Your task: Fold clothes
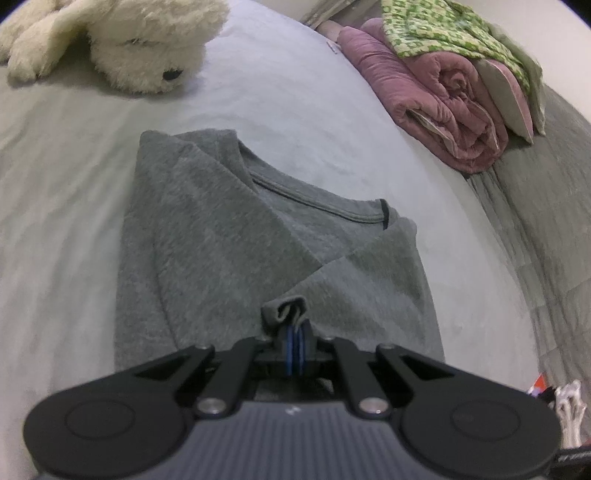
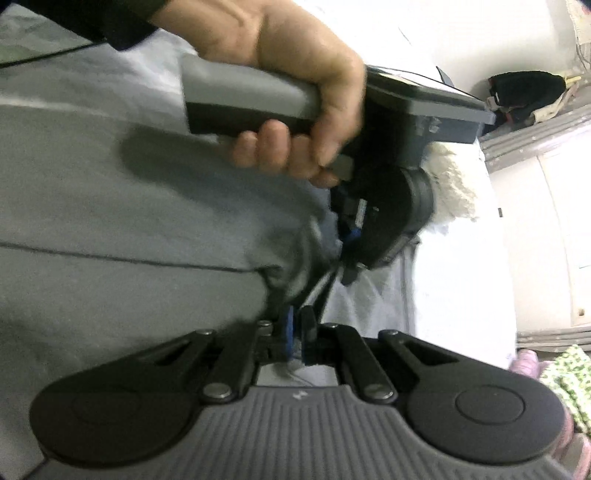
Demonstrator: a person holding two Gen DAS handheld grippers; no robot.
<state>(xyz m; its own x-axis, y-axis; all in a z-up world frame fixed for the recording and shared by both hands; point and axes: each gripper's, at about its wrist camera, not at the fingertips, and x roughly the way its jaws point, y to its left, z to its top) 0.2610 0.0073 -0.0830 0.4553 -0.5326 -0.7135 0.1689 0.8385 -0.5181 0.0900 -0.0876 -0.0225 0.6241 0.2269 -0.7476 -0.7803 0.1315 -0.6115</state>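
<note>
On the bed, a grey shirt (image 1: 258,236) lies partly folded, sleeves turned in and collar toward the far end. From the left wrist view, the left gripper (image 1: 295,330) is pressed together on a bunched bit of the shirt's near hem. Only the right wrist view shows the hand (image 2: 295,85) wrapped round that tool's grey handle; its own right gripper (image 2: 297,325) pinches the shirt's edge just beside it, though blur hides detail. Beyond, the pale bedsheet (image 1: 314,110) carries a cream plush toy (image 1: 122,44) and a rolled pink quilt (image 1: 436,107) under green patterned cloth (image 1: 443,29)
</note>
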